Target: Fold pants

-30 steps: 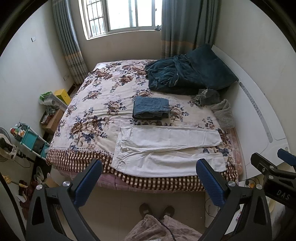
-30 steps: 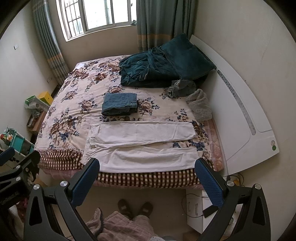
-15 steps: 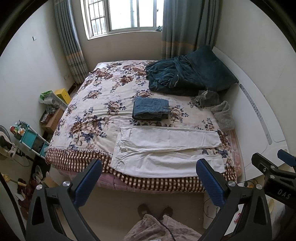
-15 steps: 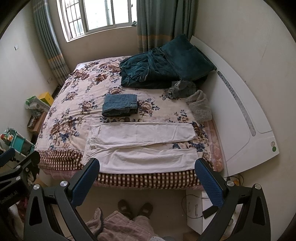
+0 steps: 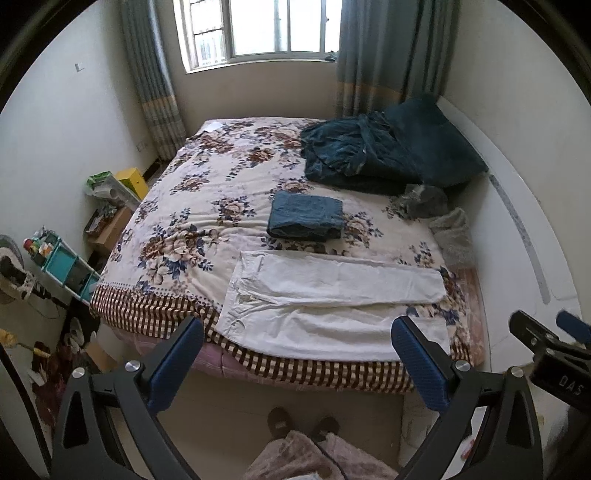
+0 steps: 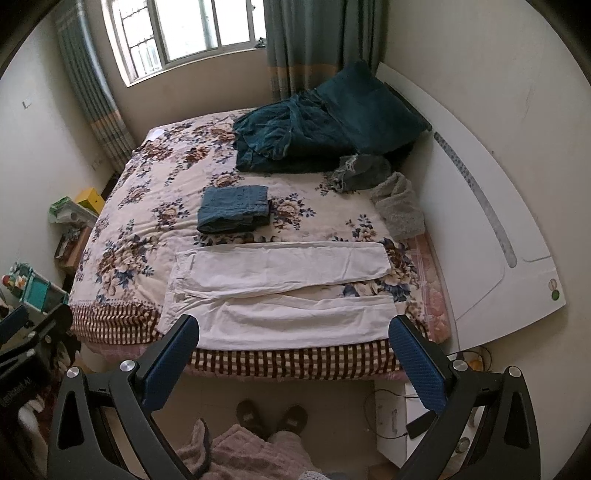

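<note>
Floral bed (image 5: 207, 206) fills both views. I see white pants (image 5: 332, 306) spread flat at its near edge, just beyond both tongs. Left gripper (image 5: 295, 354) and right gripper (image 6: 293, 350) gape wide, holding nothing, above the floor.

Matt white cloth pants (image 5: 332, 295), glossy headboard (image 6: 480, 221), perhaps laminate

daylit window (image 5: 258, 29) above floral bed (image 5: 207, 206), pale walls.

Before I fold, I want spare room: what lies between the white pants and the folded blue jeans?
Only bare floral quilt; both views show a narrow strip between the white pants and folded jeans.
</note>
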Demonstrator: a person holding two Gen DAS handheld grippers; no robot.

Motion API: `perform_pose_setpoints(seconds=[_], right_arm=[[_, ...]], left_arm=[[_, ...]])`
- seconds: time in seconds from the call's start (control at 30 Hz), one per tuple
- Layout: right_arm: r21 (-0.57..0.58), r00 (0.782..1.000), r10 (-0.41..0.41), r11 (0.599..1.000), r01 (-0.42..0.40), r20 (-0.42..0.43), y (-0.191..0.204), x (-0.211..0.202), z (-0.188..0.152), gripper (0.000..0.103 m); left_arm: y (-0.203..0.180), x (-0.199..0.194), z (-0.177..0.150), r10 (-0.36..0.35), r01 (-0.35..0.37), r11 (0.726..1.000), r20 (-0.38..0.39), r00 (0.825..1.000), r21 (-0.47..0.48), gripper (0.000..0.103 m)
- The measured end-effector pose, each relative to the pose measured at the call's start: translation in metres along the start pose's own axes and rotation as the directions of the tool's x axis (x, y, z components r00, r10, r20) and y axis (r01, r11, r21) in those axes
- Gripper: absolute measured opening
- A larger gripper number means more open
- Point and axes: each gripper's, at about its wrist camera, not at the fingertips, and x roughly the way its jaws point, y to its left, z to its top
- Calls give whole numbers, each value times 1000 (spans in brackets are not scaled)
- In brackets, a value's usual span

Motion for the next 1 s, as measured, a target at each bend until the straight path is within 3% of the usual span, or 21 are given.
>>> perform_pose_setpoints(seconds=[0.23,0.53,0.87,1.0], right_arm=[[31,998,-31,999,32,-47,-32,85,11,103],[90,989,-68,993,81,-131,-56,215,28,103],[167,969,-97,976,137,-228,-65,376,79,103],[198,956,-97,968,156,-277,-72,444,101,103]], left_arm=[[-14,59,4,70,-71,996,-7,997,-47,103],[-32,163,17,100,-102,995,-111,989,-14,103],[-53,300,70,88,-75,995,-213,973,69,103],[-57,363,96,118,-92,989,-239,964,117,103]])
